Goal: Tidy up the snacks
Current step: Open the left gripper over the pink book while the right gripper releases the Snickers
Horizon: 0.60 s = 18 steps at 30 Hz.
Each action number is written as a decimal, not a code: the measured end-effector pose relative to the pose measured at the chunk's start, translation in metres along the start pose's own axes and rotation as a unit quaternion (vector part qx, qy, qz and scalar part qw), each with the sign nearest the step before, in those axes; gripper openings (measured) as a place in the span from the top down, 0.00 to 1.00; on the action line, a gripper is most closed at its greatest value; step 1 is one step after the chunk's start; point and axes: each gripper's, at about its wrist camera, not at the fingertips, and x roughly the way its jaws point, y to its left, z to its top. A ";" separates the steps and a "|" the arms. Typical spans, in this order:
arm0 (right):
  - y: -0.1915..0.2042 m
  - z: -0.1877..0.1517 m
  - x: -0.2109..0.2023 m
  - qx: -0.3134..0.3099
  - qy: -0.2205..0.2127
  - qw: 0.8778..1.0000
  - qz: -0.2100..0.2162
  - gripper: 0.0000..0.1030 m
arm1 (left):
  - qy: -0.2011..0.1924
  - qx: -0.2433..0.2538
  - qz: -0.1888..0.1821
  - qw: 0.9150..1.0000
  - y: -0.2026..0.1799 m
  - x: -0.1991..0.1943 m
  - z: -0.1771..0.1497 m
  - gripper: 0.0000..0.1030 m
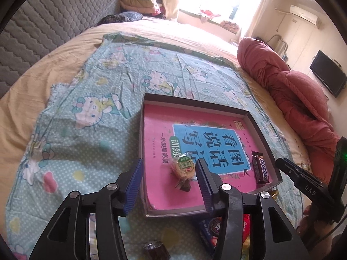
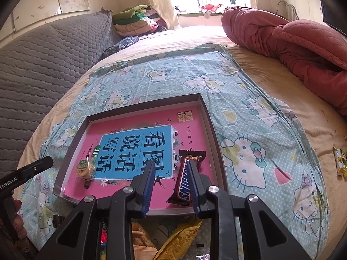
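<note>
A shallow dark tray (image 1: 195, 106) (image 2: 141, 106) lies on the bed with a pink book (image 1: 156, 151) (image 2: 130, 191) as its floor. A round wrapped cookie (image 1: 184, 167) (image 2: 83, 169) lies on the book, with a small dark wrapped piece (image 1: 184, 186) beside it. My left gripper (image 1: 168, 173) hovers over the cookie, open, its blue pads clear of it. A Snickers bar (image 1: 260, 170) (image 2: 181, 187) lies flat near the tray's right wall. My right gripper (image 2: 171, 173) is above it, jaws slightly apart with nothing between them; the right finger overlaps the bar in the picture.
Loose snacks lie in front of the tray: a dark chocolate (image 1: 155, 249), a blue packet (image 1: 208, 231), a yellow bag (image 2: 180, 238) and a tan packet (image 2: 143, 243). A yellow-green candy (image 2: 339, 160) sits far right. A red quilt (image 2: 282, 34) is bunched on the right.
</note>
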 end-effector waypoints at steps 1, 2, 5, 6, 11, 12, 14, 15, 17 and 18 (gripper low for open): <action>0.000 0.000 -0.002 0.000 -0.002 1.000 0.003 0.66 | -0.004 -0.001 0.003 1.000 0.002 -0.004 0.000 0.49; 0.001 0.000 -0.004 0.000 -0.004 1.000 0.006 0.64 | -0.007 -0.002 0.004 1.000 0.003 -0.009 -0.001 0.49; 0.001 -0.001 -0.011 0.001 -0.010 1.000 0.016 0.62 | -0.020 -0.008 0.009 1.000 0.009 -0.022 -0.001 0.47; 0.001 0.000 -0.012 0.000 -0.011 1.000 0.016 0.62 | -0.026 -0.010 0.009 1.000 0.011 -0.027 -0.001 0.47; 0.001 0.001 -0.022 0.000 -0.020 1.000 0.020 0.62 | -0.047 -0.014 0.018 0.999 0.015 -0.047 -0.001 0.43; 0.001 0.001 -0.024 0.001 -0.022 1.000 0.022 0.61 | -0.048 -0.013 0.021 0.999 0.014 -0.049 -0.002 0.43; 0.000 0.002 -0.028 0.002 -0.025 0.999 0.023 0.58 | -0.046 -0.011 0.024 0.999 0.013 -0.053 -0.006 0.43; 0.000 0.002 -0.031 0.004 -0.027 0.999 0.025 0.57 | -0.044 -0.009 0.025 0.999 0.012 -0.054 -0.007 0.43; -0.001 0.003 -0.036 0.005 -0.031 0.999 0.031 0.56 | -0.043 -0.008 0.028 0.999 0.010 -0.057 -0.011 0.43; -0.001 0.003 -0.038 0.004 -0.032 0.999 0.032 0.56 | -0.042 -0.007 0.029 0.999 0.009 -0.058 -0.012 0.43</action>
